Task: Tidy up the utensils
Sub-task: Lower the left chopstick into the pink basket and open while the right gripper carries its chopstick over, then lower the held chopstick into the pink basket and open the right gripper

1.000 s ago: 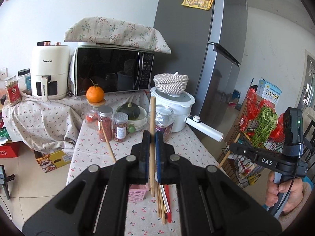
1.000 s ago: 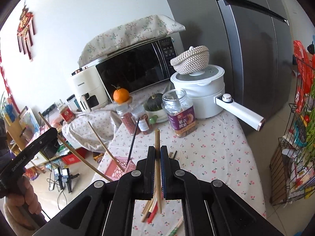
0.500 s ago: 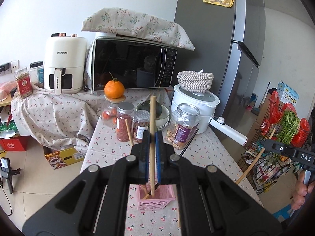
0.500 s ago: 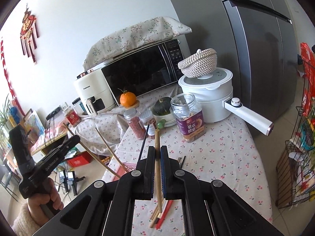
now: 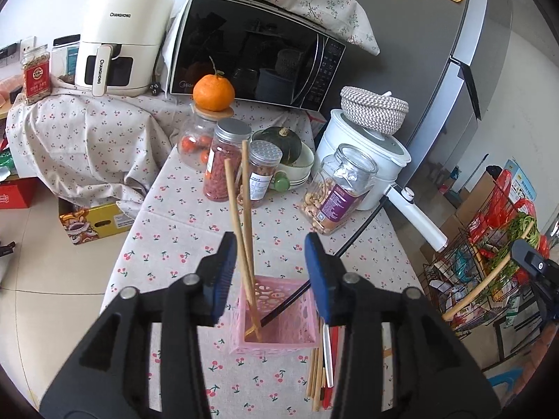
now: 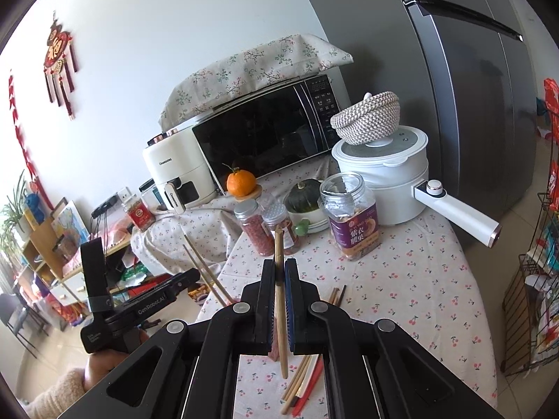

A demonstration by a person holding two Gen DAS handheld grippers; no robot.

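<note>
pink basket front hidden, jar labels unreadable

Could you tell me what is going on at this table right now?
A person is sorting chopsticks into a pink basket with two hand-held grippers. The left gripper has just been opening above the basket; two wooden chopsticks and a black one stand in it, free of the pads. The right gripper is shut on another wooden chopstick. More chopsticks lie beside the basket.

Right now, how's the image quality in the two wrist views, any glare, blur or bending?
Left wrist view: sharp, daylit, strong fisheye bending of the fridge; the microwave door mirrors the jars. Right wrist view: equally sharp, dark corners, soft sheen on the microwave door, the bamboo chopstick crisp in the right gripper.
</note>
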